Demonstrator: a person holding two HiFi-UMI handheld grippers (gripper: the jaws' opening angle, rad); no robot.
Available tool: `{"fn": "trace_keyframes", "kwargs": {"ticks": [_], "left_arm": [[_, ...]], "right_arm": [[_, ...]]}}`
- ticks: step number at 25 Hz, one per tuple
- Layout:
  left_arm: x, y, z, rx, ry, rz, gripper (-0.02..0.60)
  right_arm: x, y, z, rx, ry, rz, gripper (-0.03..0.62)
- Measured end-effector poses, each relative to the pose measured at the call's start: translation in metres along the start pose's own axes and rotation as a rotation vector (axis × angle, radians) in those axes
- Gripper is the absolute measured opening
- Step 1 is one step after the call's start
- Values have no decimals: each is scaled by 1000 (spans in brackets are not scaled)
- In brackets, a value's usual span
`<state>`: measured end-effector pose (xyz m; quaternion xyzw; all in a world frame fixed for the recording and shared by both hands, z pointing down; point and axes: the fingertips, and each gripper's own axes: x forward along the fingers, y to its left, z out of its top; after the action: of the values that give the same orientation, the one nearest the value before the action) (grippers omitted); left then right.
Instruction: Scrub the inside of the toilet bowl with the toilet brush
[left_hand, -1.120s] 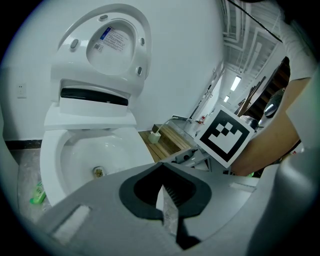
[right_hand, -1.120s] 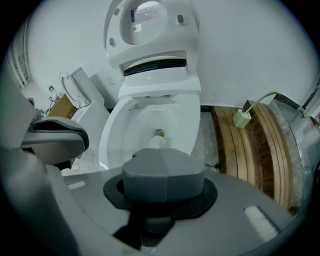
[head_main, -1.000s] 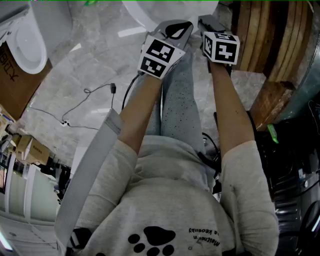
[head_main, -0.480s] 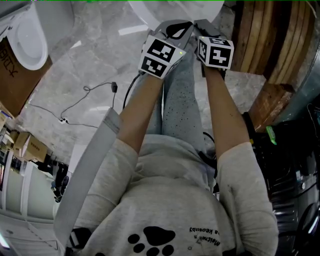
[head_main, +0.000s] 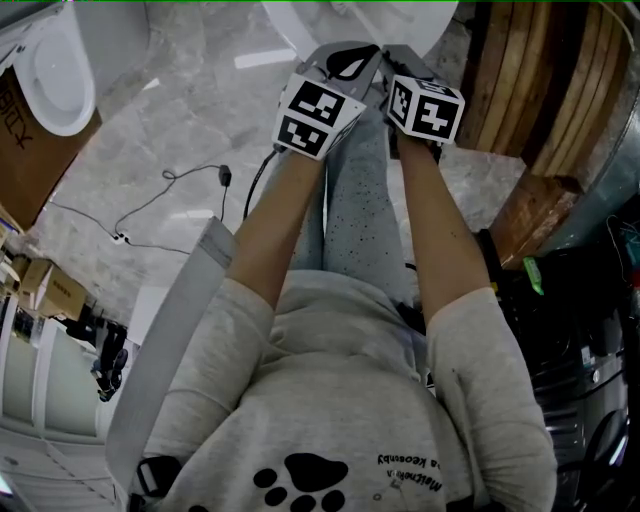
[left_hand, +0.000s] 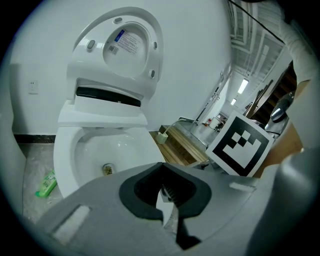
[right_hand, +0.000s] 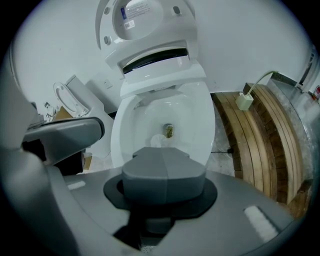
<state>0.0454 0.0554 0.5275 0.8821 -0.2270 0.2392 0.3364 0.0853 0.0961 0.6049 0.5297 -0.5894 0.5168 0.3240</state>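
Observation:
A white toilet (left_hand: 105, 145) stands with lid and seat raised; its bowl (right_hand: 167, 120) is open, with a small dark clump at the drain (right_hand: 169, 131). In the head view only the bowl's near rim (head_main: 350, 15) shows at the top edge. My left gripper (left_hand: 162, 166) and right gripper (right_hand: 161, 162) are held side by side just in front of the bowl, both shut with nothing between the jaws. Their marker cubes (head_main: 318, 115) (head_main: 425, 105) almost touch. No toilet brush is in view.
Stacked wooden planks (right_hand: 265, 135) with a white plug (right_hand: 244, 101) lie right of the toilet. A green bottle (left_hand: 46, 185) lies on the floor to its left. A second toilet (head_main: 55, 75), a cardboard box and a loose cable (head_main: 170, 195) are further left.
My right gripper has shifted left, closing up against the left gripper. Both stay in front of the bowl, jaws unchanged.

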Motion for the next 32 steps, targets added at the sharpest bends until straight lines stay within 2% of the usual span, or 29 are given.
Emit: {"fn": "trace_keyframes", "kwargs": {"ticks": [16,19,32], "left_arm": [[6,27,0,-56,7,45,-2],[9,31,3,-54,-6,46,-2],[21,35,2,-58,29,40,-2]], "right_arm": [[18,-1,26,46,18,15,153],[22,-1,31,49,19,20,153],[34,-3,50,54,8,43,153]]}}
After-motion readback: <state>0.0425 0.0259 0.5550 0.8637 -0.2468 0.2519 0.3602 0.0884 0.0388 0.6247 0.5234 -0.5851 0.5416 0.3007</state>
